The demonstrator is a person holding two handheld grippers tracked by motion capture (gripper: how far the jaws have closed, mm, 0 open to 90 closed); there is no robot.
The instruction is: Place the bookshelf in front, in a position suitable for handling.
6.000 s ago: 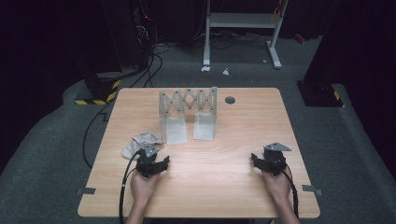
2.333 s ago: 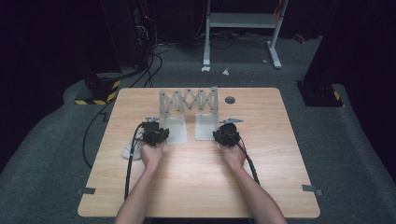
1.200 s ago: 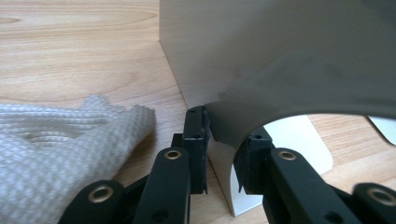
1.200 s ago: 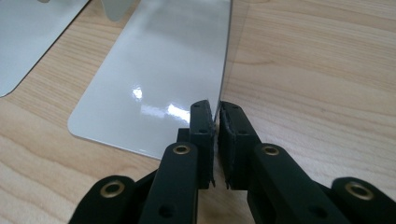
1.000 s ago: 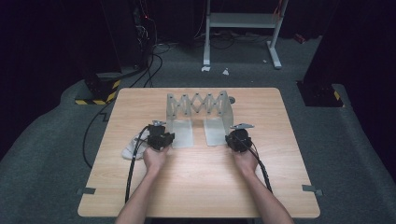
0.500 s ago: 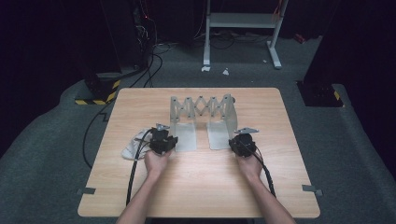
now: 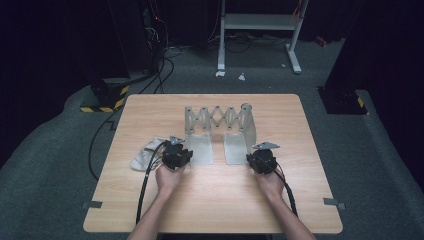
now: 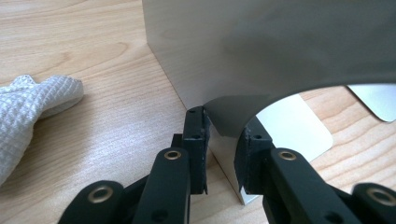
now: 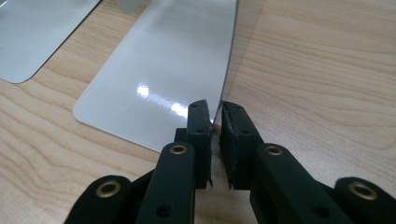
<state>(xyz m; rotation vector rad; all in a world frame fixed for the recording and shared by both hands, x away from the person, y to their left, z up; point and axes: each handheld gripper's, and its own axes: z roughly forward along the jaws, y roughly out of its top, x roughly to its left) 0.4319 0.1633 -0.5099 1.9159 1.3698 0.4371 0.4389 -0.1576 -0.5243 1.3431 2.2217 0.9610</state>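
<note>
A metal extendable rack stands mid-table, its scissor lattice [image 7: 218, 119] joining two L-shaped end plates. My left gripper [image 7: 181, 152] is at the front of the left end plate [image 7: 200, 147]. In the left gripper view the jaws [image 8: 223, 140] are shut on the lower front edge of that plate's upright wall [image 8: 261, 46]. My right gripper [image 7: 257, 157] is at the right end plate [image 7: 235, 147]. In the right gripper view it [image 9: 216, 116] pinches the thin front edge of that shiny plate [image 9: 173, 60].
A white textured cloth [image 7: 145, 155] lies crumpled left of my left gripper, and it also appears in the left gripper view [image 8: 28, 112]. Bare wooden table [image 7: 215, 200] lies in front of the hands. Cables and a metal stand [image 7: 260, 22] are on the floor beyond the table.
The right gripper has drawn its end plate to the right and the lattice has stretched wider. The left gripper has kept its hold and shifted only slightly.
</note>
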